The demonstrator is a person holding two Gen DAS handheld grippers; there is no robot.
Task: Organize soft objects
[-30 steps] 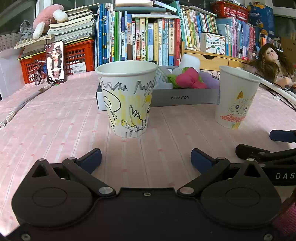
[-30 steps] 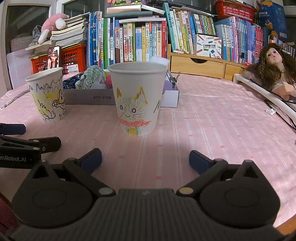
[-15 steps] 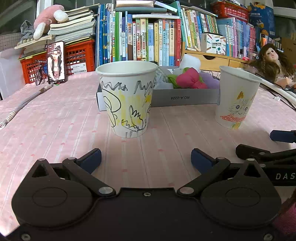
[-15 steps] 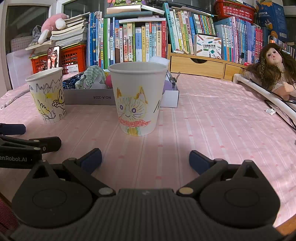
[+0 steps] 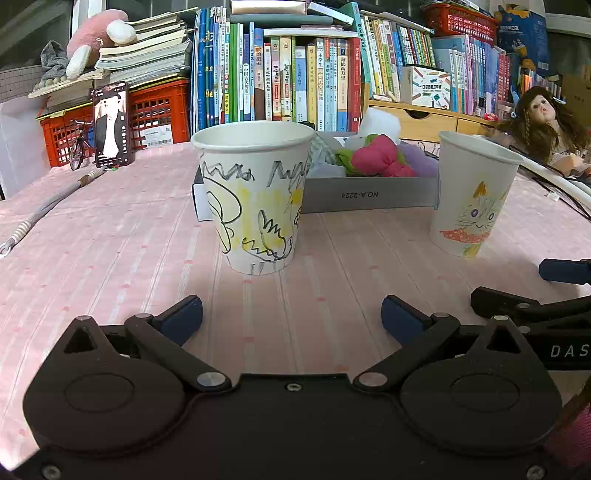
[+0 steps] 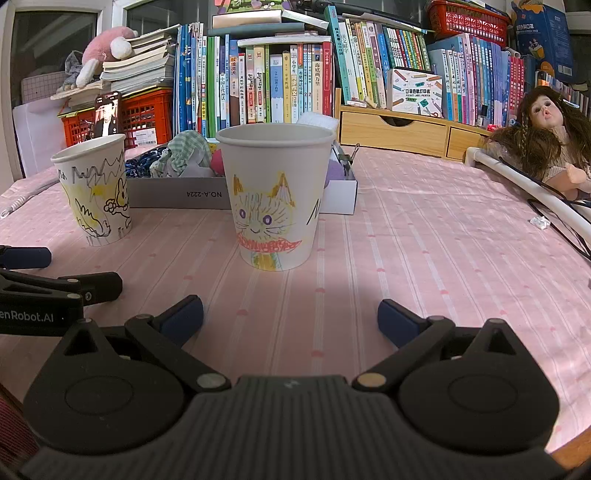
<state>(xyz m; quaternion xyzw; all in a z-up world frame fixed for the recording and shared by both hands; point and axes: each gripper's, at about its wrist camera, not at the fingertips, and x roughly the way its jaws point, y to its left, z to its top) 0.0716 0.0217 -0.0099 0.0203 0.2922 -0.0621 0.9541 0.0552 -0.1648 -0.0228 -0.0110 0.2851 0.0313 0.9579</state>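
A grey box (image 5: 369,195) (image 6: 177,192) on the pink tablecloth holds several soft pieces: a magenta one (image 5: 376,158), a green one (image 5: 345,157), a purple one (image 5: 419,160) and a checked cloth (image 6: 186,147). In front of it stand two paper cups, one with black and yellow scribbles (image 5: 255,195) (image 6: 94,192), one with a cat drawing (image 6: 275,199) (image 5: 474,192). My left gripper (image 5: 291,319) is open and empty, short of the scribbled cup. My right gripper (image 6: 290,319) is open and empty, short of the cat cup.
Books fill the back of the table (image 6: 424,221). A red crate (image 5: 155,110), a phone (image 5: 110,123) and a pink plush (image 5: 98,35) are at back left. A wooden drawer unit (image 6: 399,131) and a doll (image 6: 543,136) are at right. A cord (image 5: 40,210) lies left.
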